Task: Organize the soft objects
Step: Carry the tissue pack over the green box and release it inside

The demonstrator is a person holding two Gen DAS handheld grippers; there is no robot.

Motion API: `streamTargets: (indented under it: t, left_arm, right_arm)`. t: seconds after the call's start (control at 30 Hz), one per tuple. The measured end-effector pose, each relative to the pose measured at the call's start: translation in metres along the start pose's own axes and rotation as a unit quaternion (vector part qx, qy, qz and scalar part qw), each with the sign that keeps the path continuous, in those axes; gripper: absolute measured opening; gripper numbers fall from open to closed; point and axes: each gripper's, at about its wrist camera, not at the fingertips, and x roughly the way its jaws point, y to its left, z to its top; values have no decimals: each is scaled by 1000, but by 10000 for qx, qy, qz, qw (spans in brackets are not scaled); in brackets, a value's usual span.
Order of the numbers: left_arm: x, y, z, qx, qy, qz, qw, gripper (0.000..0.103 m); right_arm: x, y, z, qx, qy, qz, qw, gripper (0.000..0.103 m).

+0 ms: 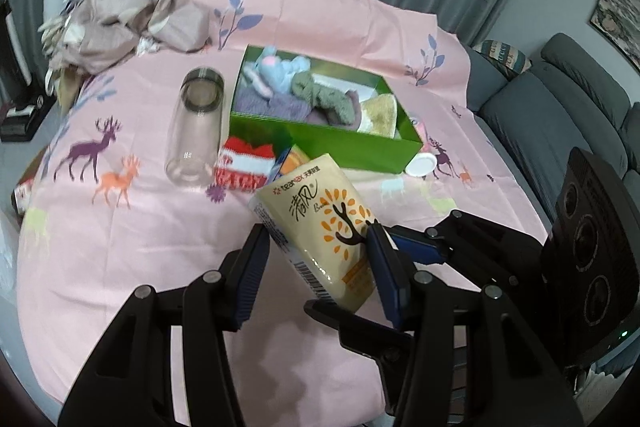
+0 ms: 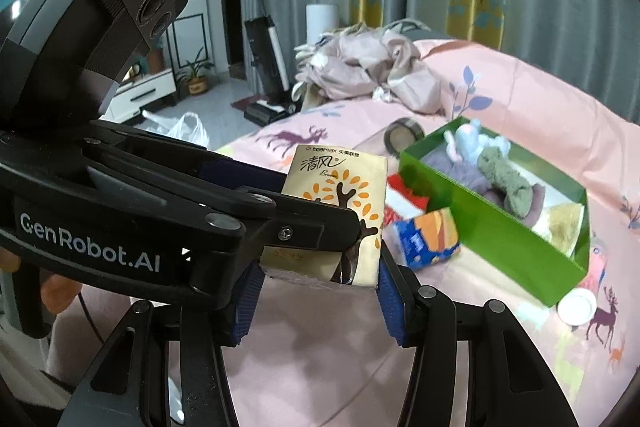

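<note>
A cream tissue pack [image 1: 320, 231] with an orange tree print is held above the pink bedsheet, between both grippers. My left gripper [image 1: 318, 259] has its blue pads either side of the pack's lower half. My right gripper [image 2: 318, 287] closes on the pack [image 2: 340, 199] from below; its fingers [image 1: 416, 247] reach in from the right in the left wrist view. The green box [image 1: 332, 143] behind holds a blue plush, a green knit piece, purple cloth and a beige towel. It also shows in the right wrist view [image 2: 512, 247].
A clear glass jar [image 1: 196, 131] lies left of the box. A red-and-white sock [image 1: 246, 163] and a blue-orange small pack [image 2: 428, 239] lie in front of it. A white lid [image 1: 422, 163] sits at the box's right corner. Crumpled beige bedding [image 1: 120, 23] is at the back left.
</note>
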Motion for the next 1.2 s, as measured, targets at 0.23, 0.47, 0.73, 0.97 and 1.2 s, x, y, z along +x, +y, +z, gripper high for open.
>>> streamTargets:
  t: [0.23,0.47,0.73,0.97,1.2]
  left_arm:
    - [1,-6,23,223,-179,75,9996,49]
    - [3,-7,47,437,-297,137,9985,49]
    - [16,-4,70,565,-284,231,9977,49]
    - [40,-10,96,771,-153,285,9965,49]
    - [70,-19,130,1048,-62,247,9942,49]
  right_arm:
    - [-3,-17,16,42,-278,-91,9996,54]
    - [1,-30,32,34,-485,-172,9987,54]
    - [11,-51,46,87,-652,-160,9977,54]
    - [22,-78,54,239,-701,-204,9970,54]
    - [32,-124,64,559,-809,-234,9949,54]
